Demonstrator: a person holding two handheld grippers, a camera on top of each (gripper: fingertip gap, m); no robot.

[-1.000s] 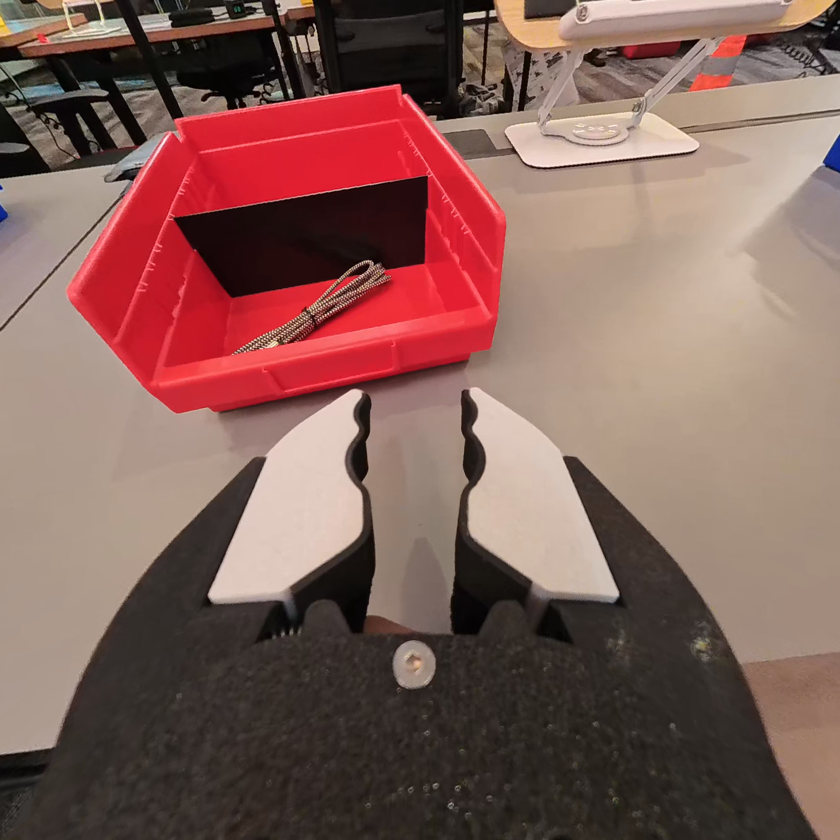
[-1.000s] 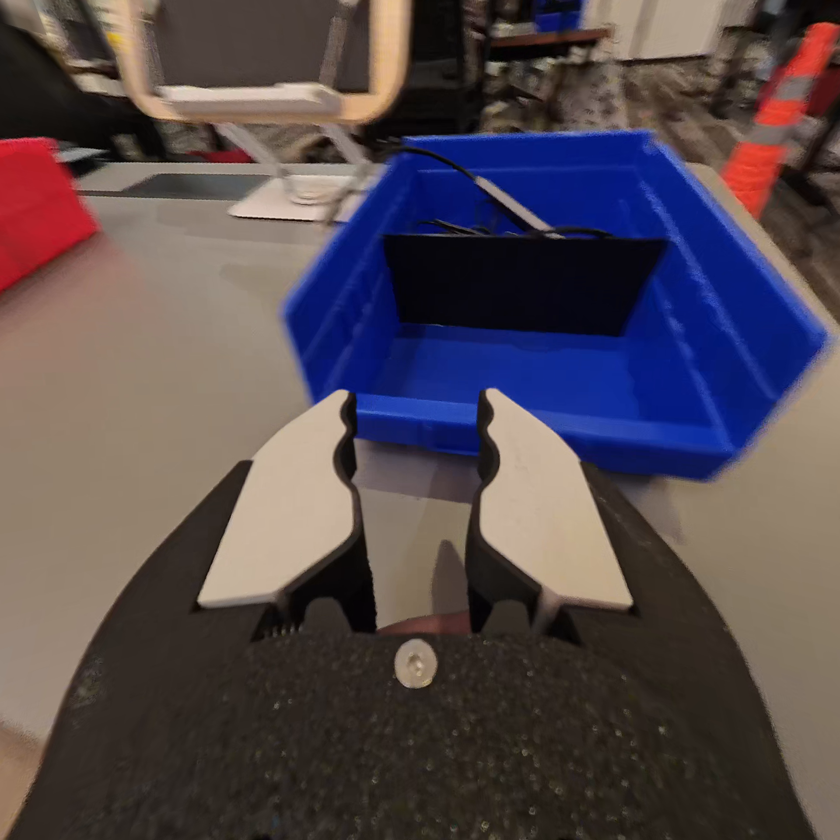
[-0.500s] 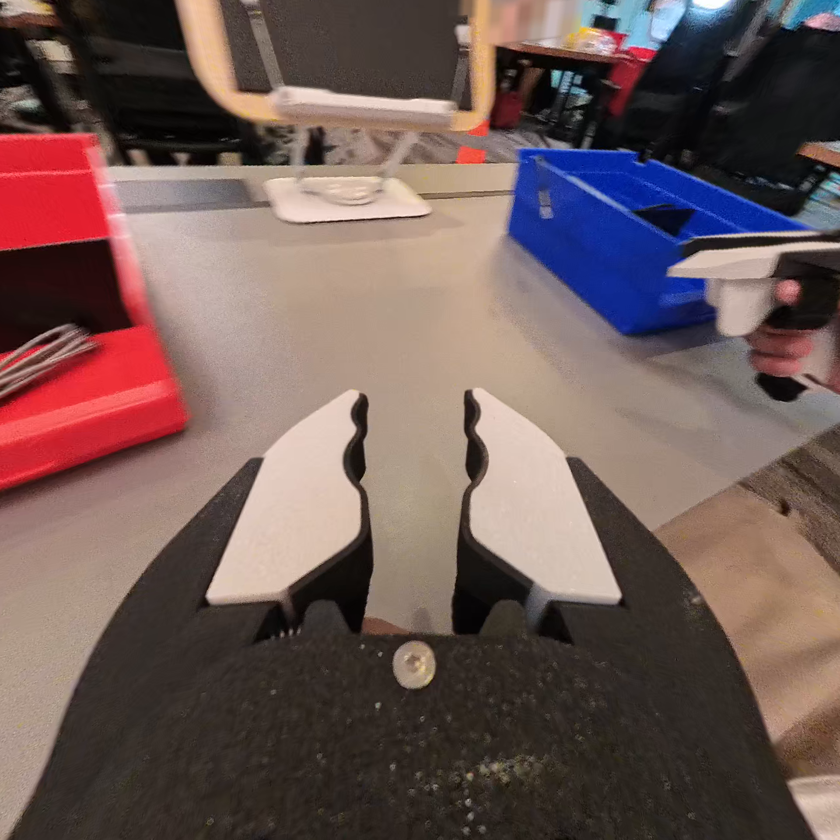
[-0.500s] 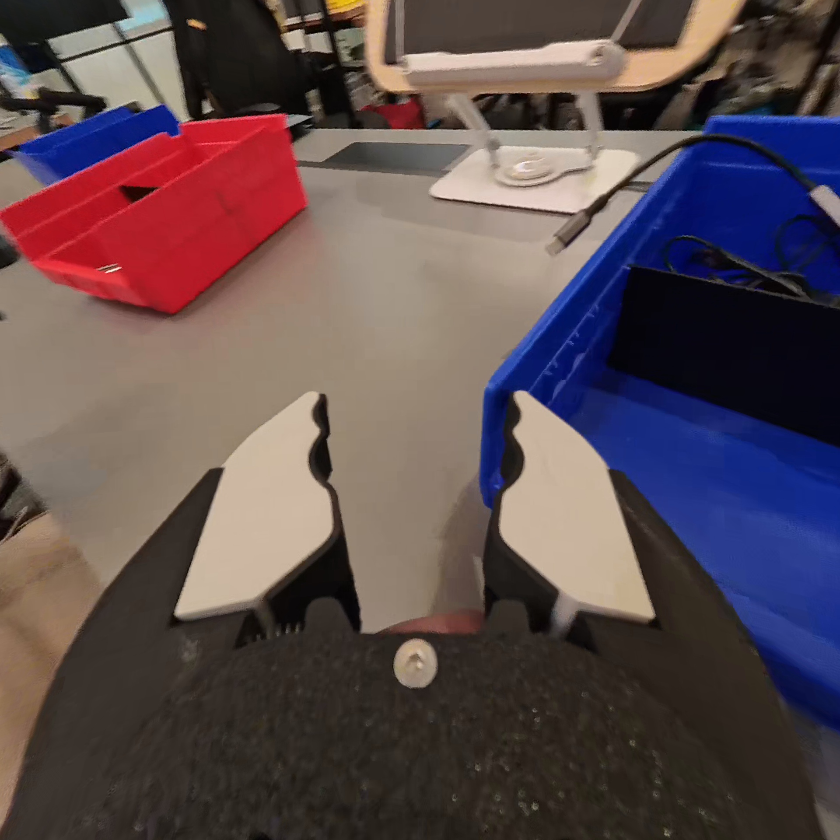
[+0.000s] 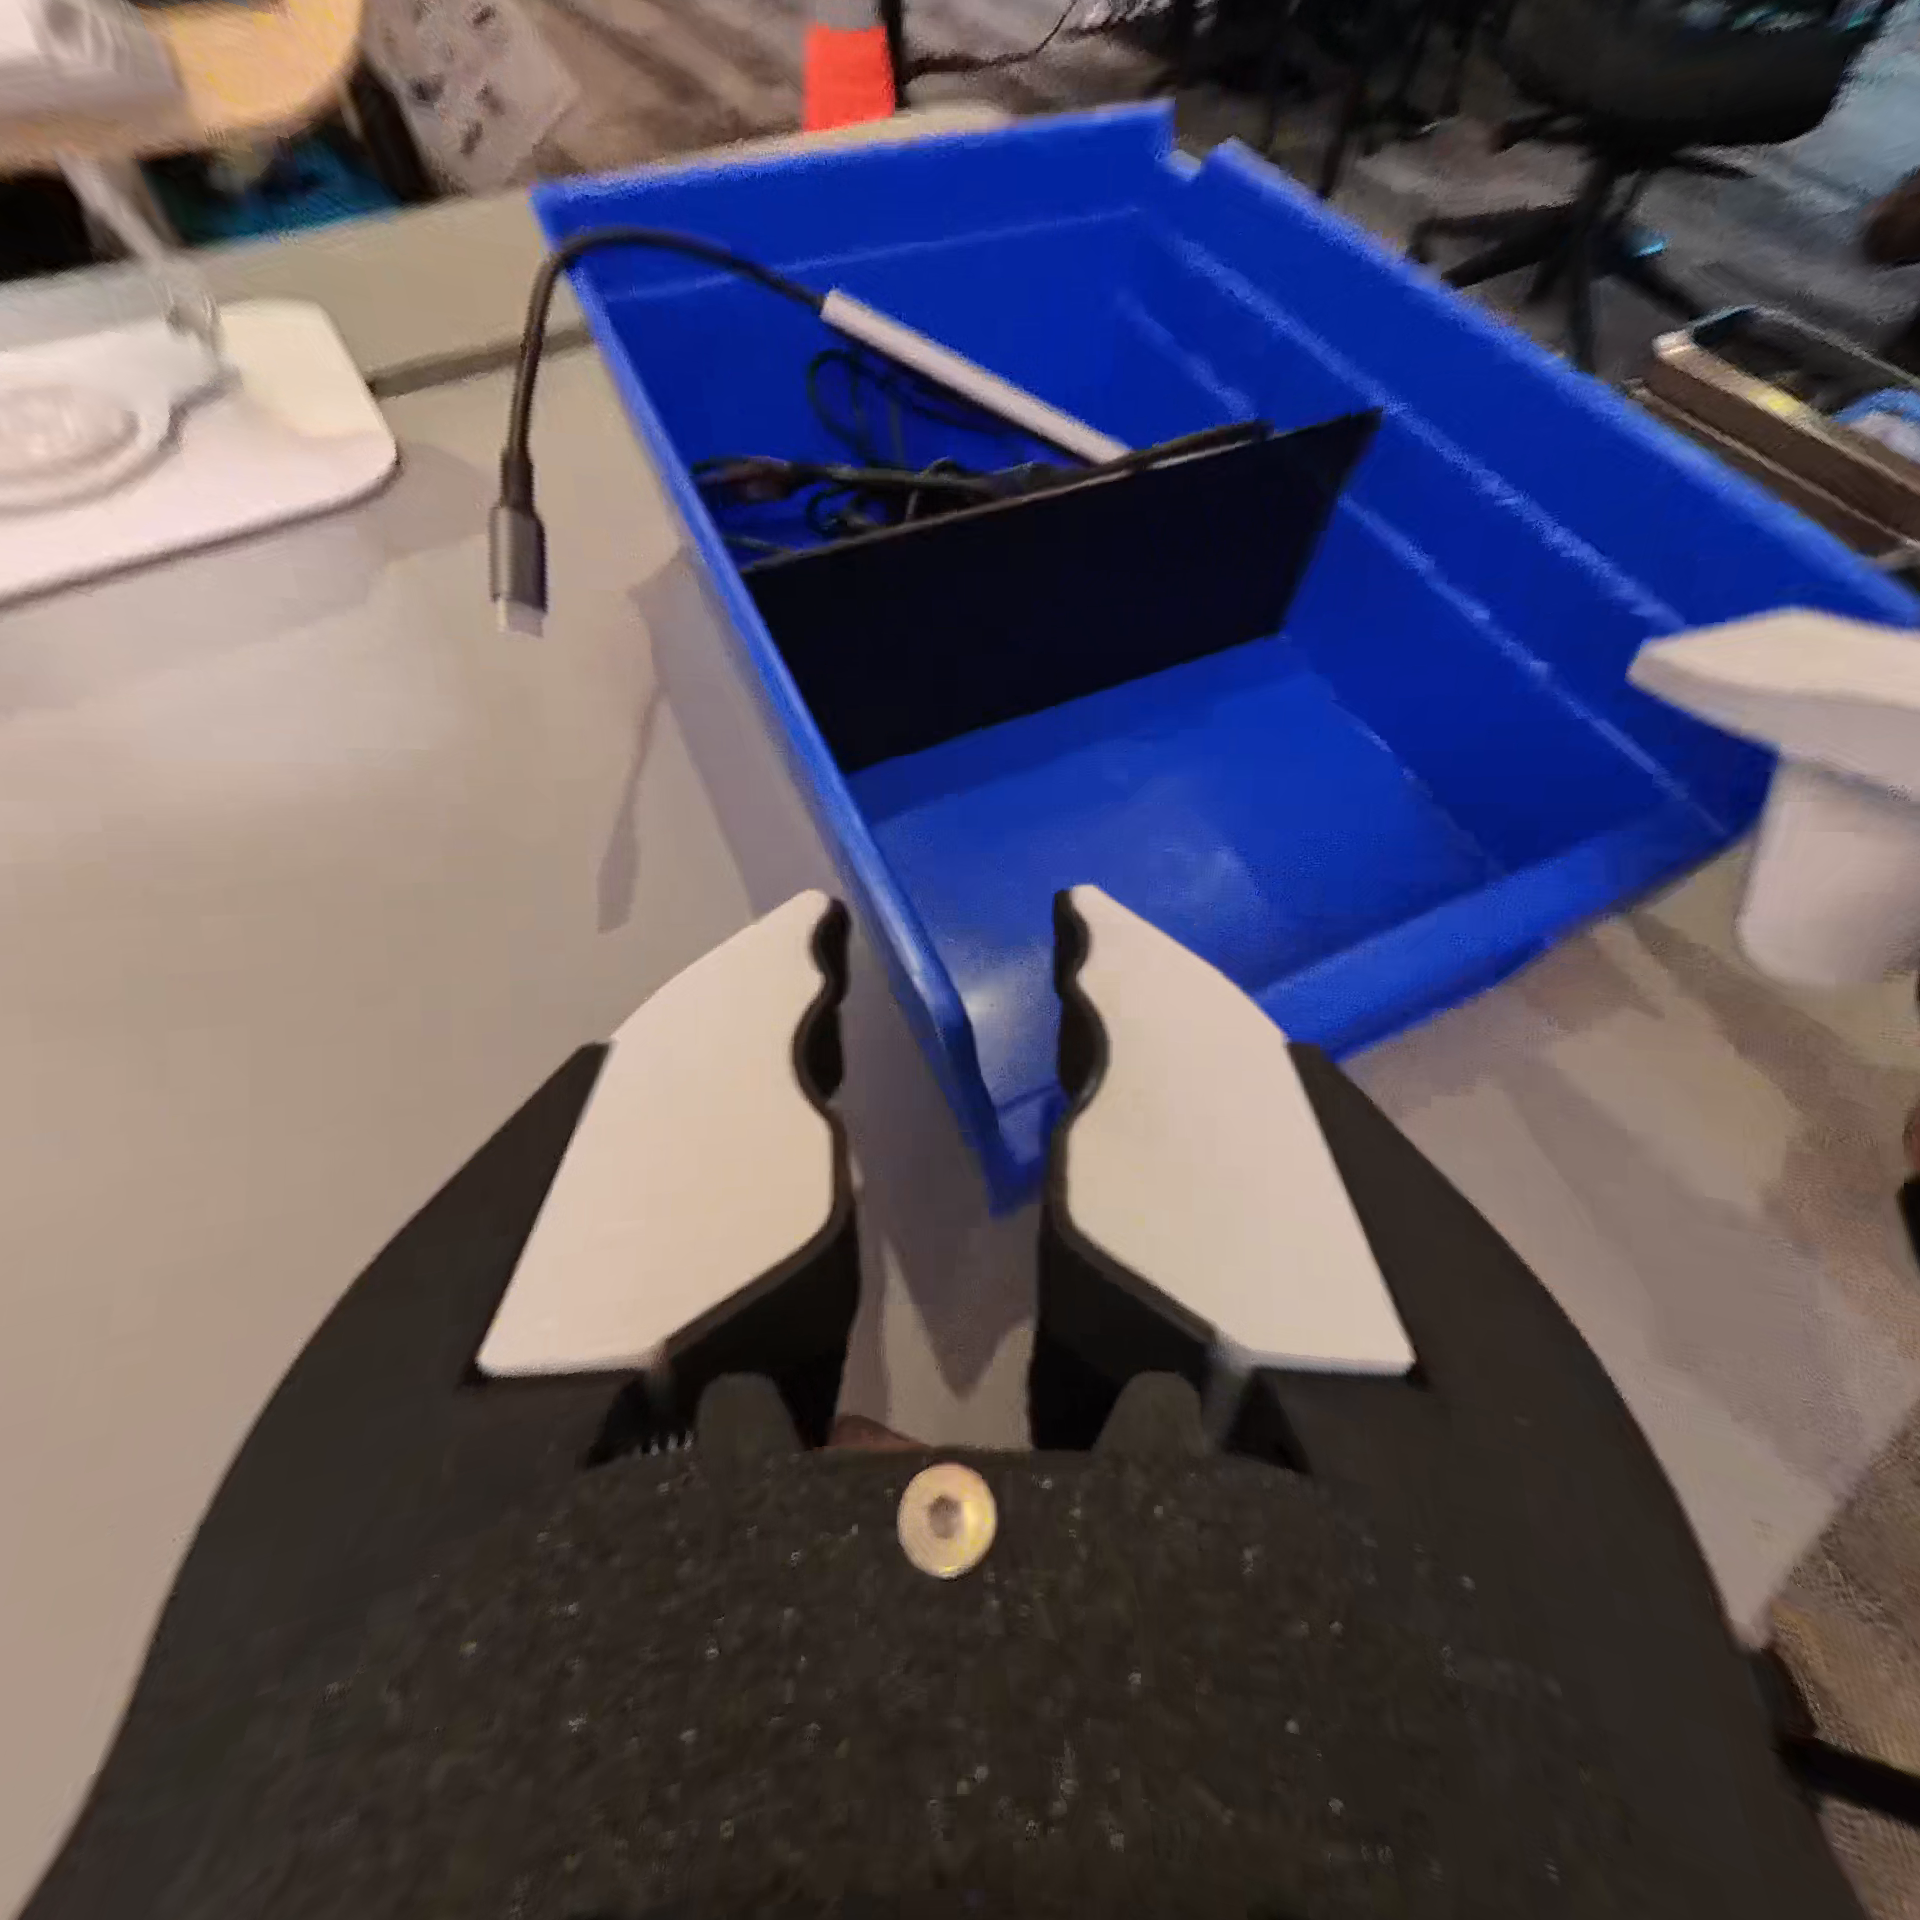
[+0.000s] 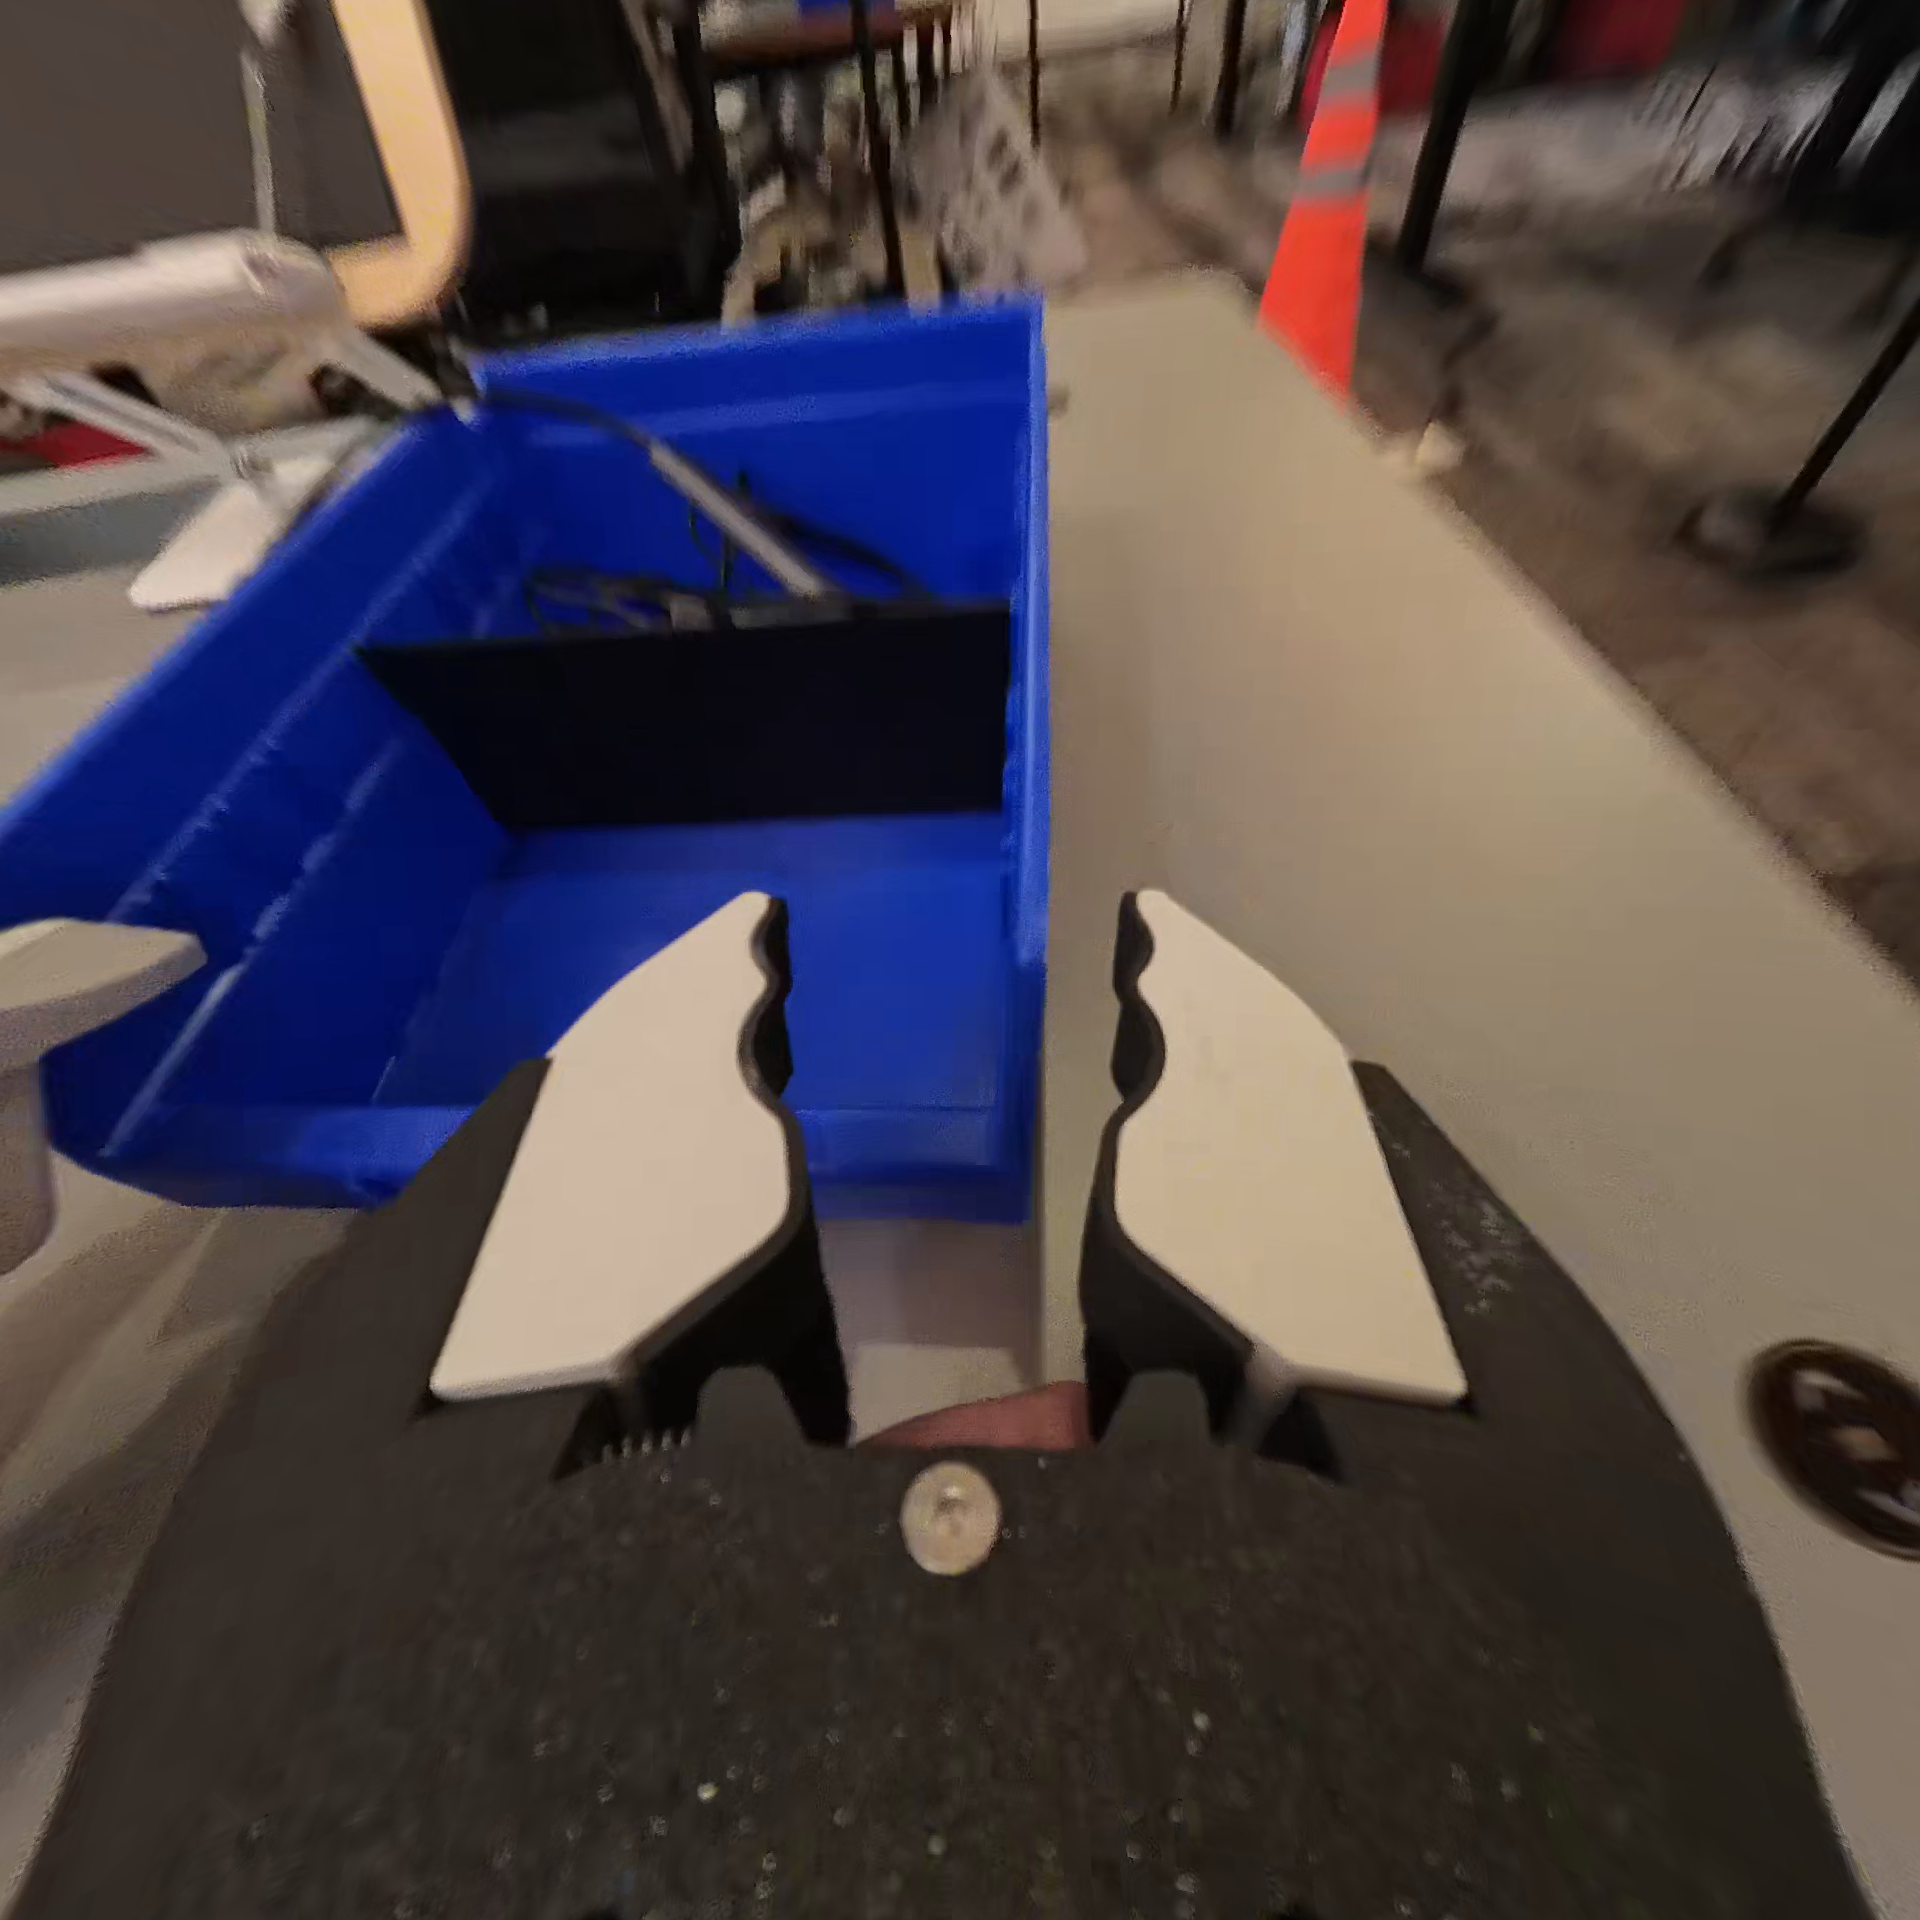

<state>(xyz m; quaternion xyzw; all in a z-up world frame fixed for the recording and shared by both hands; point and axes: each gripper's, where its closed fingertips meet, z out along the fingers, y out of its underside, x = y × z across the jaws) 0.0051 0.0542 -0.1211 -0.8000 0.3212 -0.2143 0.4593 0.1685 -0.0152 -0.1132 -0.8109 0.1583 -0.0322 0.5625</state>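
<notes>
A blue bin (image 5: 1558, 540) with a black divider (image 5: 1060, 592) stands on the grey table. Dark cables (image 5: 862, 478) and a silver bar lie behind the divider, and one cable with a grey plug (image 5: 516, 561) hangs over the bin's left wall. The near compartment is empty. My left gripper (image 5: 948, 925) is open and empty, straddling the bin's near left corner. My right gripper (image 6: 951, 920) is open and empty at the bin's (image 6: 260, 790) near right corner, its right wall between the jaws. Each gripper shows at the other view's edge.
A white stand base (image 5: 166, 436) sits on the table left of the bin. An orange cone (image 6: 1335, 208) and chair legs stand on the floor beyond the table. A round dark grommet (image 6: 1844, 1444) is set in the table at my right. My left tips are about 35 centimeters from the round dark grommet (image 6: 1844, 1444), my right tips only 15 centimeters.
Both views are blurred with motion. The left gripper has swung right from the red bin to the blue bin's left corner. The right gripper has swung to the bin's right corner and opened wider.
</notes>
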